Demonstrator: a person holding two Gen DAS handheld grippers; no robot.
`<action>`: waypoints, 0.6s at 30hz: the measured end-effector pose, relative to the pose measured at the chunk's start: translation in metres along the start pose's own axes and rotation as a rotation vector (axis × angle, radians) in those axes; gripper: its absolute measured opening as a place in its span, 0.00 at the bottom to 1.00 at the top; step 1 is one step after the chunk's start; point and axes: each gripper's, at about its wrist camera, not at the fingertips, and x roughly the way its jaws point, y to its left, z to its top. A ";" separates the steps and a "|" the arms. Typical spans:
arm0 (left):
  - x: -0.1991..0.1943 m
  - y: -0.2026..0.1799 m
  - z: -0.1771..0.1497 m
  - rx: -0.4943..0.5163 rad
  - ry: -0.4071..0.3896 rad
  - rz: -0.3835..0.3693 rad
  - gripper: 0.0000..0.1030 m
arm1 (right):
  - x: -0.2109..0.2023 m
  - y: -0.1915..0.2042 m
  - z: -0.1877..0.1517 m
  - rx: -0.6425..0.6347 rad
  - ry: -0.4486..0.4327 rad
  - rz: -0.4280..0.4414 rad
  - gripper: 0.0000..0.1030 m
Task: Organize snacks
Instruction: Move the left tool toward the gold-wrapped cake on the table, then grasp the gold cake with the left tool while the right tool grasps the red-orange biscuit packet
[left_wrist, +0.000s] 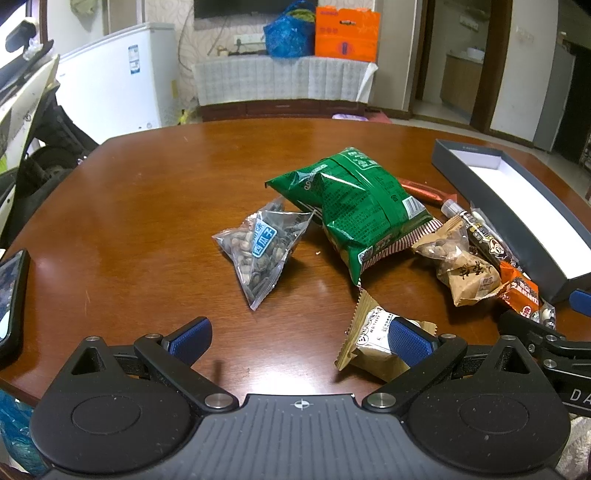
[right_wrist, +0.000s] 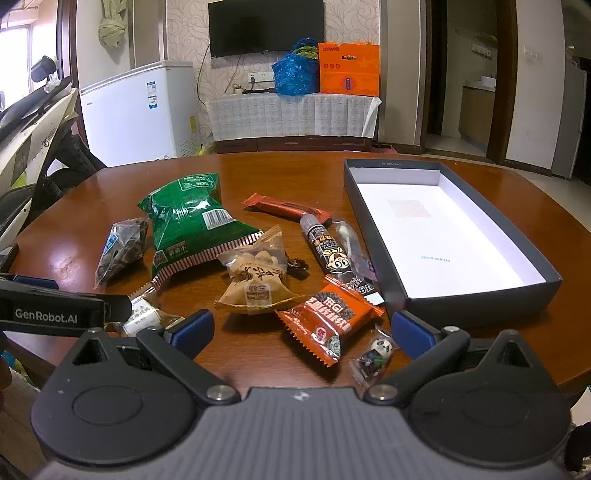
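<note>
Several snacks lie on the brown table (left_wrist: 147, 206): a green bag (left_wrist: 354, 210) (right_wrist: 188, 225), a clear seed packet (left_wrist: 262, 251) (right_wrist: 118, 247), a tan nut packet (left_wrist: 461, 266) (right_wrist: 255, 280), a small tan packet (left_wrist: 373, 343) (right_wrist: 144, 317), an orange packet (right_wrist: 328, 321) (left_wrist: 521, 291), a black stick (right_wrist: 328, 251), a red bar (right_wrist: 284, 206) and a panda candy (right_wrist: 373, 354). An open dark box (right_wrist: 373, 221) (left_wrist: 517, 206) with white inside lies at the right, nothing in it. My left gripper (left_wrist: 299, 339) is open beside the small tan packet. My right gripper (right_wrist: 303, 332) is open around the orange packet.
A phone (left_wrist: 11, 299) lies at the table's left edge. Beyond the table stand a white freezer (right_wrist: 140, 110), a covered cabinet (right_wrist: 291, 114) with a blue bag and an orange box, and a scooter (left_wrist: 33, 122) at the left. The table's far left part is bare.
</note>
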 end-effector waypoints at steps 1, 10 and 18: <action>0.000 0.000 0.000 0.000 0.000 0.000 1.00 | 0.000 0.000 0.000 0.000 0.001 0.000 1.00; 0.001 0.000 0.000 0.000 0.000 -0.006 1.00 | 0.002 -0.002 -0.002 0.004 0.009 0.000 1.00; -0.006 -0.012 -0.003 0.078 -0.032 -0.084 1.00 | -0.002 -0.009 0.001 0.004 0.032 -0.029 1.00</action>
